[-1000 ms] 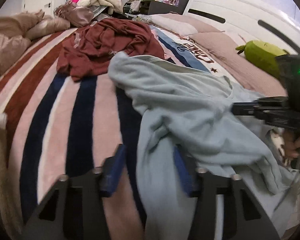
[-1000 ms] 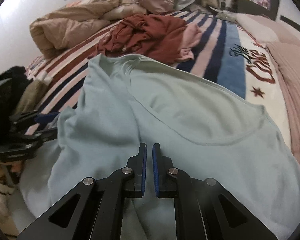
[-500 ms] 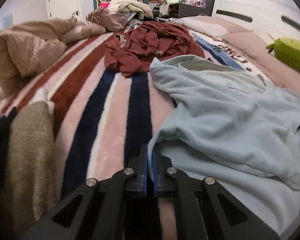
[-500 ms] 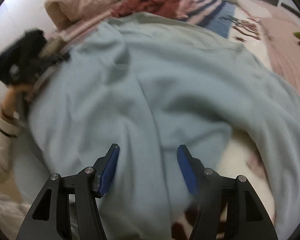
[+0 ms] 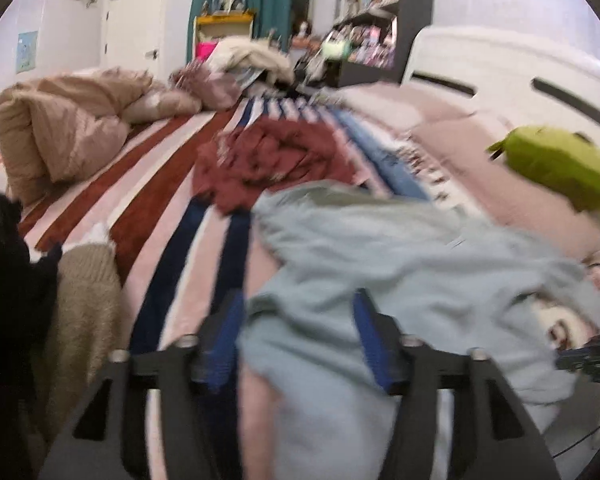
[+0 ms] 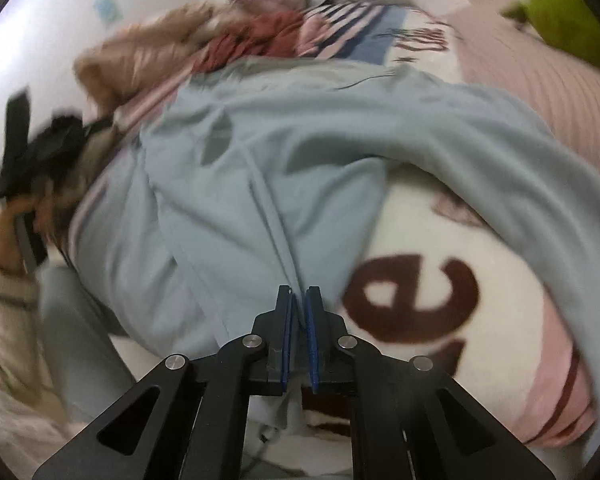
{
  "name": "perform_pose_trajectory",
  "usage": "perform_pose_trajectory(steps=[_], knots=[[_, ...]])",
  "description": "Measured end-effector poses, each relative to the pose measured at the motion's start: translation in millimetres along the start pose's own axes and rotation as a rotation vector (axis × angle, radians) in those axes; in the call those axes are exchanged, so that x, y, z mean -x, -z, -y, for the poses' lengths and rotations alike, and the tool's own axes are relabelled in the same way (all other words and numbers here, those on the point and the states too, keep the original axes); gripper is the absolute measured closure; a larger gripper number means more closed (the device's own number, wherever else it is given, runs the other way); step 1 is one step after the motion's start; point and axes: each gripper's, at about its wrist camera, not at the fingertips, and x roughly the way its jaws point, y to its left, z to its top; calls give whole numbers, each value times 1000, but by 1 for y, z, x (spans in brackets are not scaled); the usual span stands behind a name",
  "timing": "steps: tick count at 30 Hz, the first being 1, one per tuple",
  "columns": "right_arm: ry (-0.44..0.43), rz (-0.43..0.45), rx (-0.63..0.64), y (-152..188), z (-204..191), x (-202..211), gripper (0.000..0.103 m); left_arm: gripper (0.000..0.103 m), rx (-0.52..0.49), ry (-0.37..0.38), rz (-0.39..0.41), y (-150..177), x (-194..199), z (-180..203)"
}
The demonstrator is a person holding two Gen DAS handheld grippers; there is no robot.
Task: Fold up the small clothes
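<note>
- Left view: the left gripper [image 5: 298, 344], shut on the hem half a second ago, now stands with jaws wide apart at lower centre; the pale blue shirt [image 5: 400, 264] lies loose between its fingers, filling centre and right on the striped blanket [image 5: 172, 208]
- Right view: the right gripper [image 6: 298, 334], open before, now pinches a shirt [image 6: 300, 152] ridge at lower centre; a regrasp, so folding seems barely begun

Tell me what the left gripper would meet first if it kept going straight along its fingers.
Most likely the light blue shirt: the open left gripper already has its cloth lying between and ahead of the fingers. The maroon garment lies farther along the striped blanket; blur makes depth uncertain.
</note>
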Motion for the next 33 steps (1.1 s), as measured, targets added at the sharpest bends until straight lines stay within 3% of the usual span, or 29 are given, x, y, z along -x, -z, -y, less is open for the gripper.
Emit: perform_pose_trajectory(steps=[1,3,5,8,10,13,16,23,25,27,29,33], knots=[[-13,30,-44,2,8,7,95,38,-4,12,25,-3,10,10],[-38,123,-158,7,30,27,53,23,-5,19,57,-6,21,24],[-87,249,-302,17,56,48,37,15,-6,26,80,-9,32,38],[-137,333,-483,31,89,55,31,9,-4,43,105,-8,44,55],[-90,355,-583,39,109,49,30,7,8,52,114,-5,49,66],[-148,446,-690,46,130,42,30,4,30,77,113,-4,51,77],[-129,547,-736,45,131,42,24,4,30,88,115,-3,53,89],[137,730,-769,35,128,40,27,4,10,95,139,-1,62,103],[200,754,-785,34,129,41,40,4,11,80,142,0,64,100],[244,753,-797,33,136,44,80,4,20,72,145,0,66,95],[247,750,-800,33,145,47,97,4,32,66,152,1,69,89],[306,805,-700,31,131,69,99,4,55,61,171,3,74,80]])
